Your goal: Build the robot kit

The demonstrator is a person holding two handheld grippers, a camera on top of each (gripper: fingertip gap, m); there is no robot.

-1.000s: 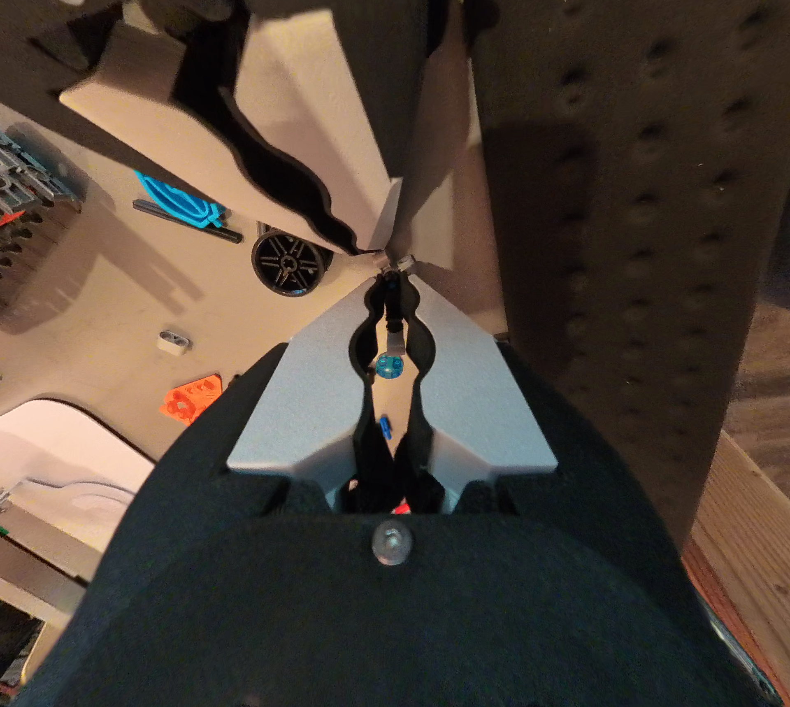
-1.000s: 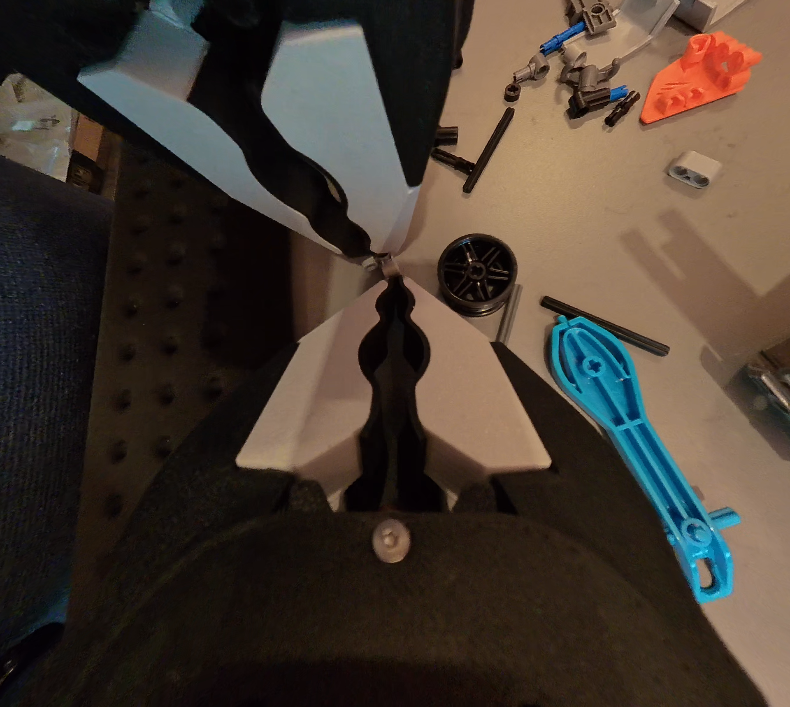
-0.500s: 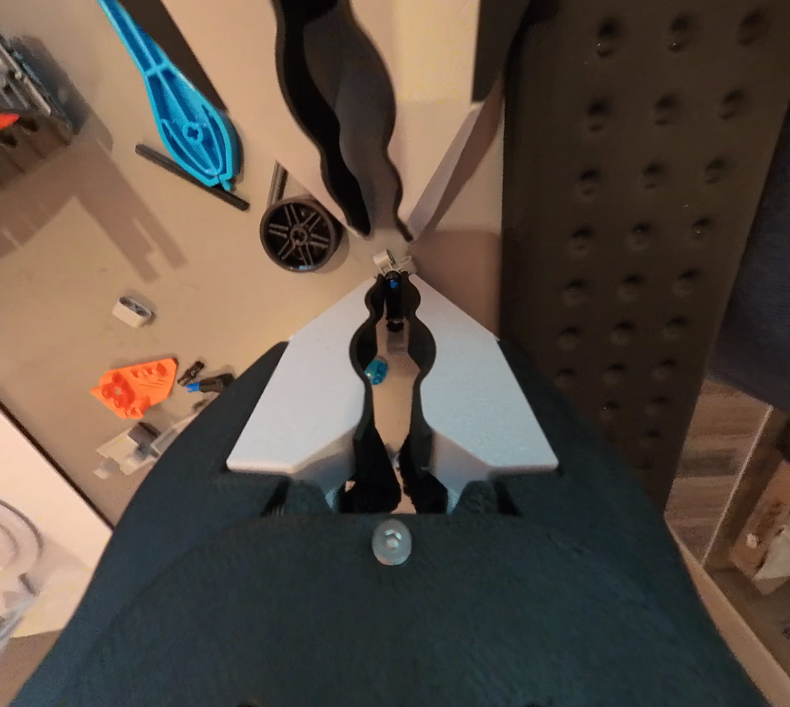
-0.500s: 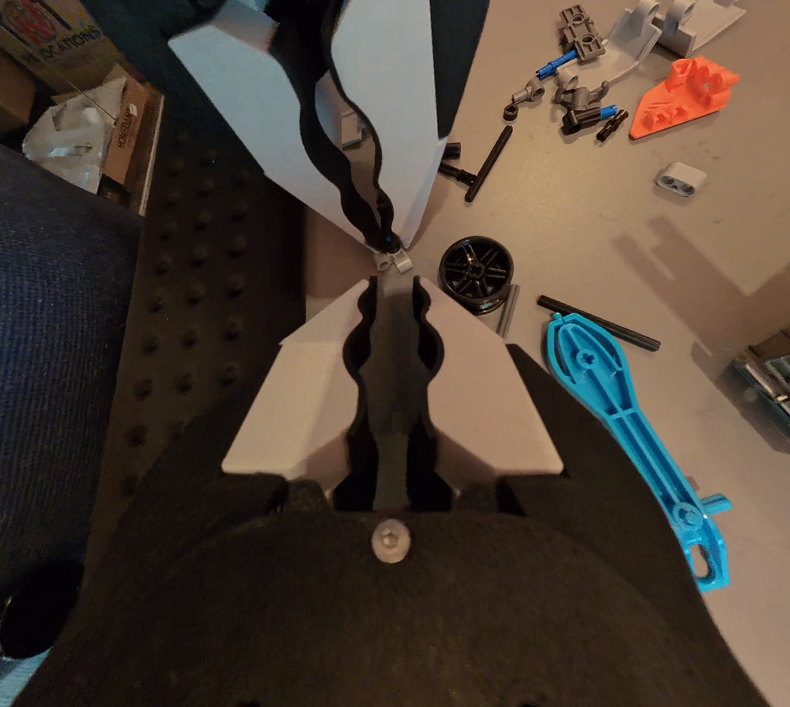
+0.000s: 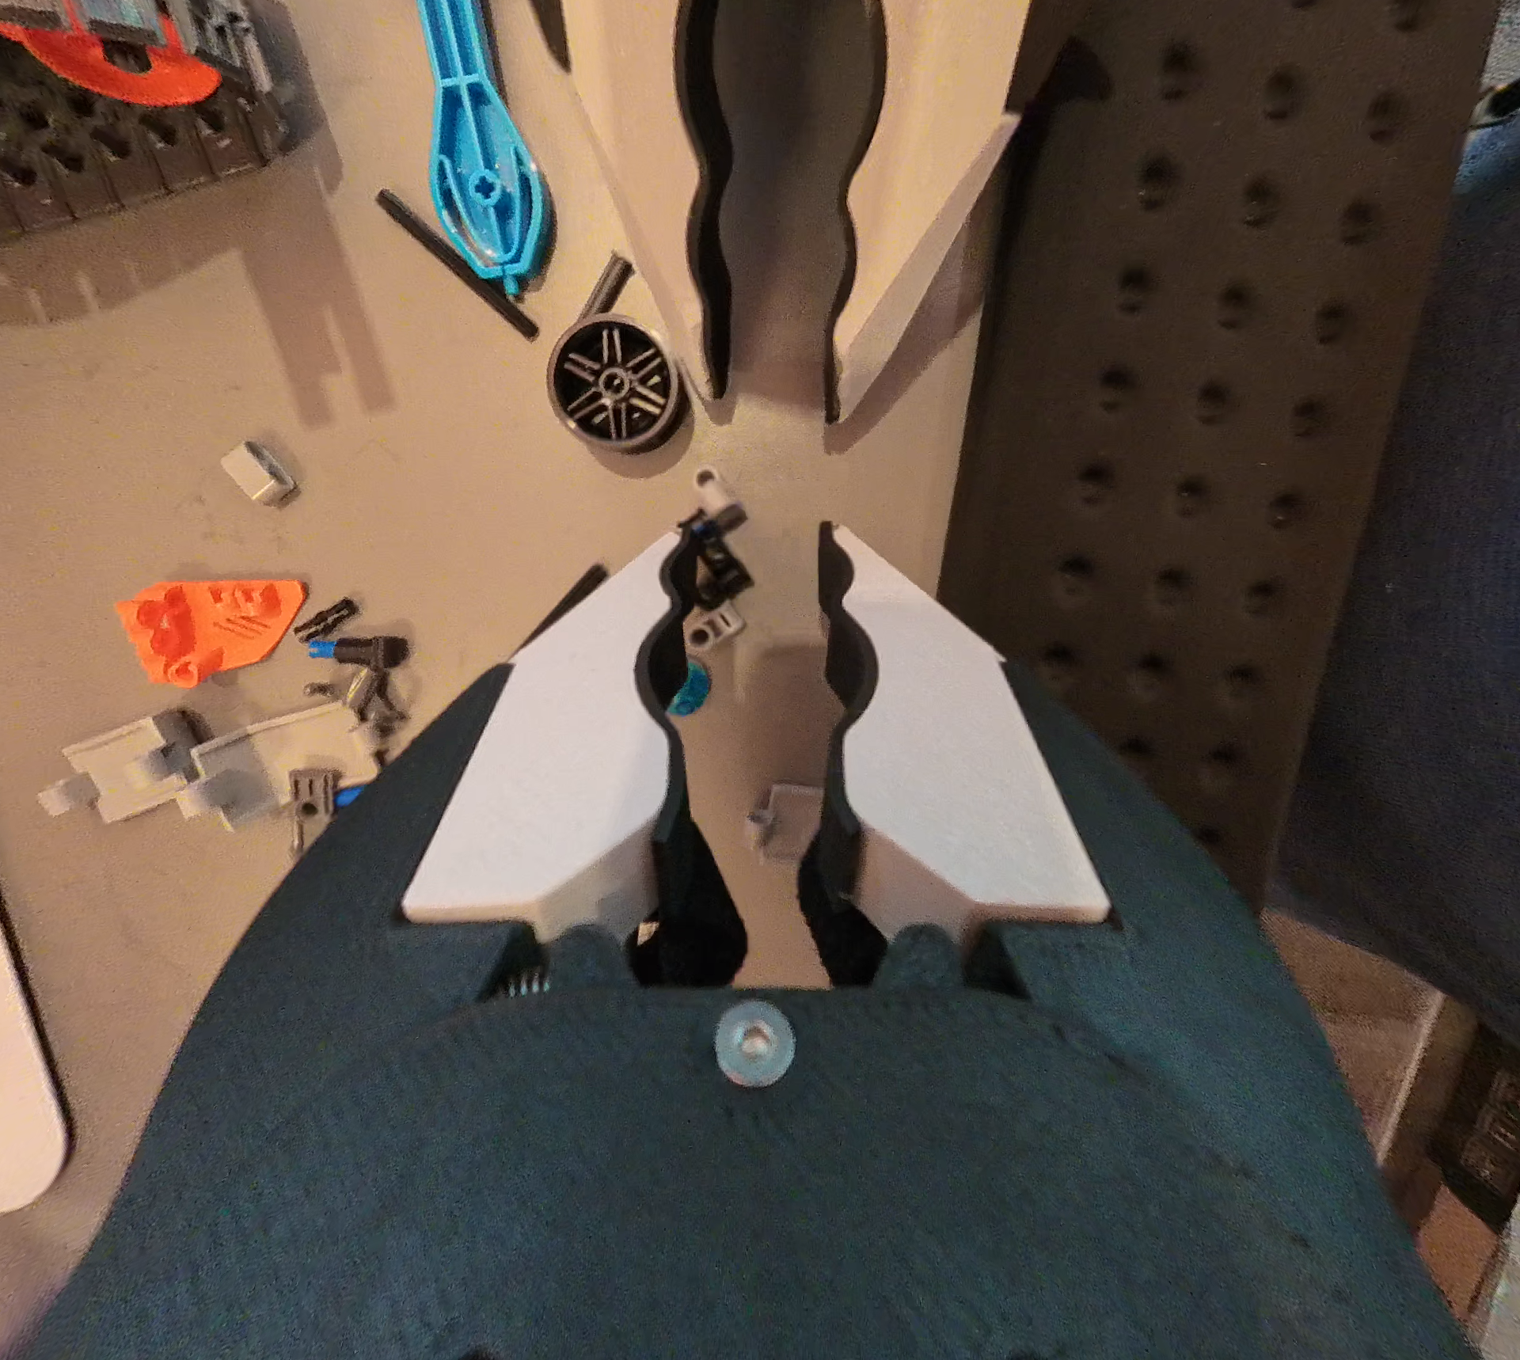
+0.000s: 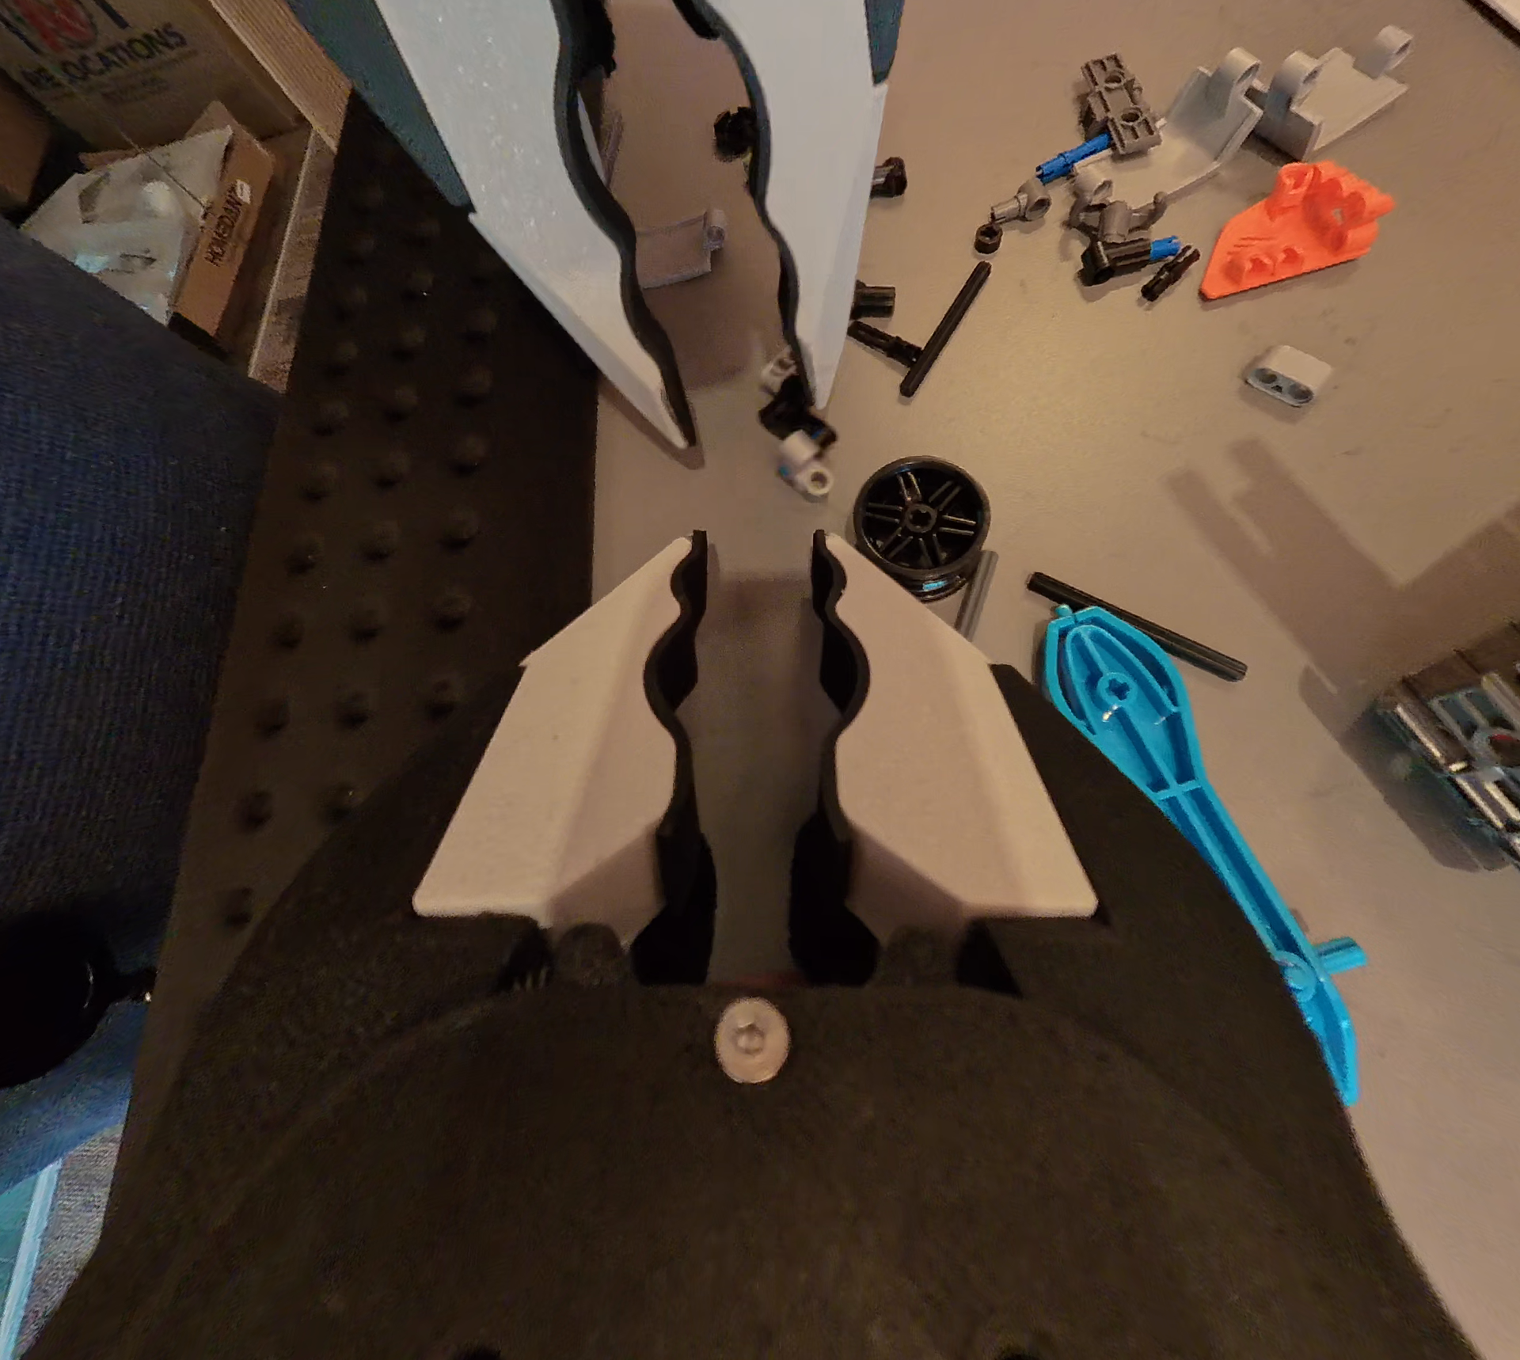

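Observation:
A small assembly of grey, black and blue connector pieces (image 5: 714,551) lies on the grey table (image 5: 461,498), between the two grippers. My left gripper (image 5: 753,535) is open and empty, and the assembly sits just beside its left fingertip. My right gripper (image 6: 757,539) is open and empty, facing the left one a short way from the assembly (image 6: 794,436). The left gripper (image 6: 744,412) also shows at the top of the right wrist view. The right gripper (image 5: 773,395) also shows at the top of the left wrist view. A black wheel (image 6: 921,519) lies next to the assembly.
A black studded mat (image 6: 370,498) borders the table. Loose parts lie about: a long blue piece (image 6: 1184,786), black axles (image 6: 946,325), an orange panel (image 6: 1291,227), grey panels (image 6: 1283,103), a small grey beam (image 6: 1287,375), and a part-built model (image 5: 123,29). Only a small space, under 4 cm, lies between the two pairs of fingers.
Both grippers were shut tip to tip on the small assembly. Both have opened and drawn apart, and the assembly now rests on the table.

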